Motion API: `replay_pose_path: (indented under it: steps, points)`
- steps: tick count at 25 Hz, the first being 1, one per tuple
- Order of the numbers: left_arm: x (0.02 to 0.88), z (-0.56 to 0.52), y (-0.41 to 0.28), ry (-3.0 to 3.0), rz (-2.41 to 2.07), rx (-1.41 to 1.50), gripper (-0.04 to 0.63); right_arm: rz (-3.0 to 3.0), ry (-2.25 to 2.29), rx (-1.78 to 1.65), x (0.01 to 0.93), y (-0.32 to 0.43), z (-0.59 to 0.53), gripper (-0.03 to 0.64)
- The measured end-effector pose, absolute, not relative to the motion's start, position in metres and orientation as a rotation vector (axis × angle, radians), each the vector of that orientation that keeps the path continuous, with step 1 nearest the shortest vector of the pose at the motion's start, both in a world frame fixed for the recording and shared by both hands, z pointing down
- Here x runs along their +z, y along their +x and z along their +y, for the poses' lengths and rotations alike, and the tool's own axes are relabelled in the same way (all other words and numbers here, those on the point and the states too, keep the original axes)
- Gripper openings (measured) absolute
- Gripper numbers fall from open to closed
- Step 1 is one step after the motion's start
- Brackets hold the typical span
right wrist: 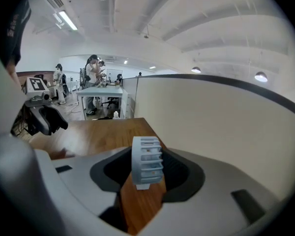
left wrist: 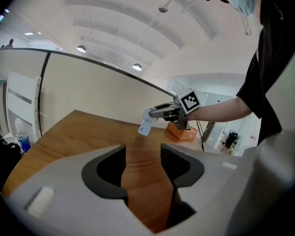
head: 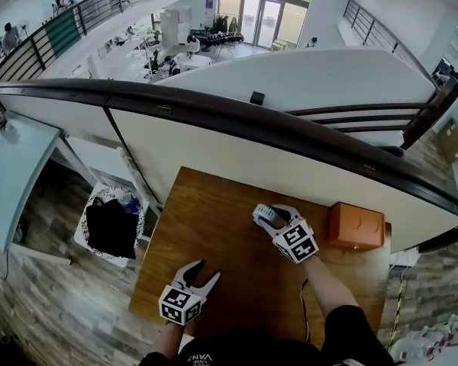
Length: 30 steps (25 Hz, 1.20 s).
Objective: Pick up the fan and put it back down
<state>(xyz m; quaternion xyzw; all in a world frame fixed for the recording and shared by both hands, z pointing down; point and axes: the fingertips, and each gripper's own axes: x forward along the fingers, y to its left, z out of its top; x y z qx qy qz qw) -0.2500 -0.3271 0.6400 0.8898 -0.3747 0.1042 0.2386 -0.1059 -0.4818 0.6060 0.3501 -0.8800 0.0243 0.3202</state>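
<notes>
The right gripper [head: 263,213] pinches the small white fan [right wrist: 147,161] between its jaws, over the far right part of the wooden table [head: 214,227]. The left gripper [head: 206,271], at the near left, has its jaws spread and empty.

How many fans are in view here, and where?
1. The small white fan is gripped between the jaws of the right hand-held gripper, over the wooden table, left of the orange box. The left hand-held gripper is empty; no other fan shows.
</notes>
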Motion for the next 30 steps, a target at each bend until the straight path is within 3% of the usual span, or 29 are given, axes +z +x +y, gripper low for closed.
replay_pose_path:
  steps: [25,30]
  points:
    - [0.665,-0.378,-0.255,2.414,-1.009,0.288,0.208,-2.345,0.796,0.019,0.626,-0.139,-0.557,0.187]
    - [0.662,-0.375,-0.257,2.409,-1.028,0.290,0.209,-2.346,0.812,0.022,0.627,-0.136,-0.556,0.238]
